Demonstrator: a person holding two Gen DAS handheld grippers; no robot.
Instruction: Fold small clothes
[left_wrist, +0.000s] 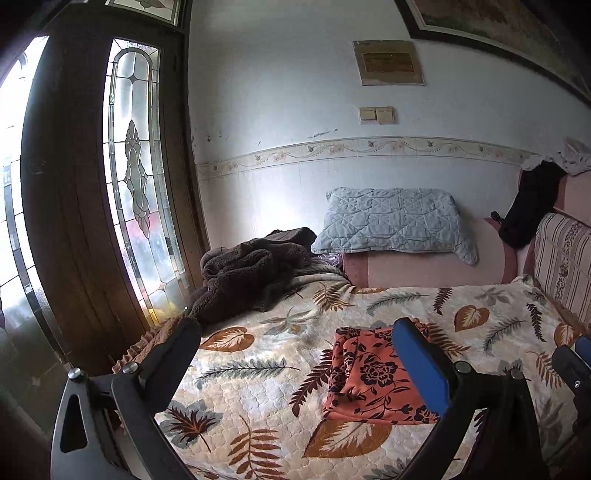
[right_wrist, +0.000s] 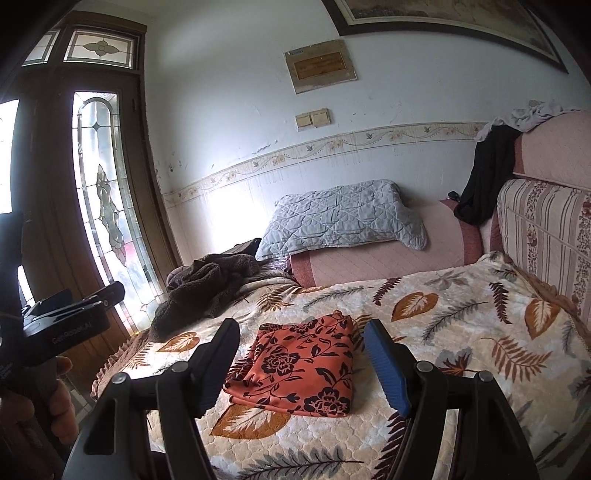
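Note:
An orange cloth with a dark flower print (right_wrist: 299, 367) lies folded into a flat rectangle on the leaf-patterned blanket (right_wrist: 461, 325). My right gripper (right_wrist: 301, 360) hangs above and in front of it, open, with nothing between its fingers. In the left wrist view the same folded cloth (left_wrist: 369, 376) shows partly behind the blue pad of my left gripper (left_wrist: 295, 354), which is open and holds nothing. The left gripper's body (right_wrist: 70, 314) appears at the left edge of the right wrist view, held by a hand (right_wrist: 55, 402).
A brown fleecy garment (right_wrist: 207, 291) lies heaped at the blanket's far left by the glass door (right_wrist: 103, 206). A blue quilted pillow (right_wrist: 340, 221) rests on a pink bolster (right_wrist: 388, 258). Dark and pale clothes (right_wrist: 487, 173) hang over the striped backrest (right_wrist: 543, 236) on the right.

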